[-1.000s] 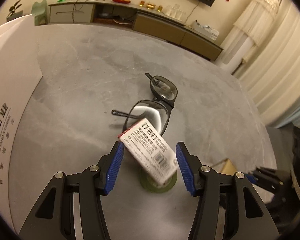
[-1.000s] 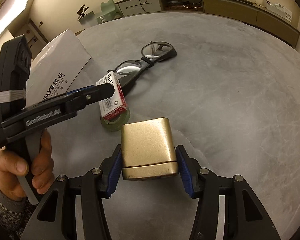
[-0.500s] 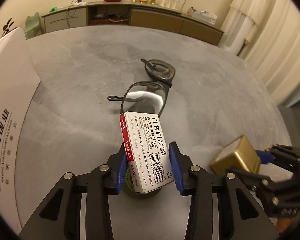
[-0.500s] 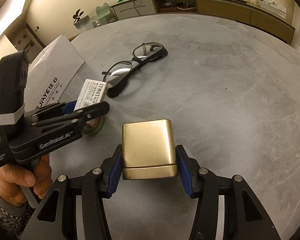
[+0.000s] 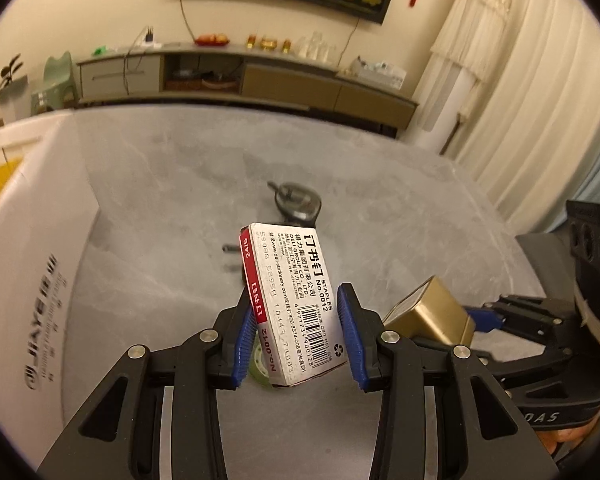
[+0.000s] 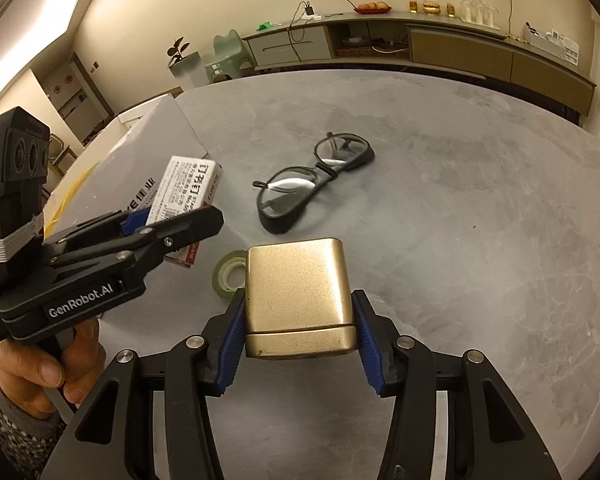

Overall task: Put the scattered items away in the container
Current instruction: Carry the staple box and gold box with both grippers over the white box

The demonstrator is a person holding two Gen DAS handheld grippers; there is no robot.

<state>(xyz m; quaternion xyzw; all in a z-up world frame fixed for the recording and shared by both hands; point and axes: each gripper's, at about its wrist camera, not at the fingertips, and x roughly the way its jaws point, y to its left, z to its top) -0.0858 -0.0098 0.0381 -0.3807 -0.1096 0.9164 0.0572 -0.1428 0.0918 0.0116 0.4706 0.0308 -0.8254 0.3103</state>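
The left gripper (image 5: 297, 334) clamped a staple box (image 5: 294, 304) lifted above the table (image 6: 480, 208); the right gripper (image 6: 300, 346) clamped a gold tin (image 6: 299, 296), glasses (image 6: 314, 174) and tape (image 6: 230, 274) lay on the table beside the white box (image 5: 32, 248)

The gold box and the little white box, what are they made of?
The gold box in the right gripper looks like metal: smooth, brushed shine, rounded corners and a lid seam. It could be painted plastic. The staple box in the left gripper looks like thin printed cardboard: matte, with folded edges and a barcode.
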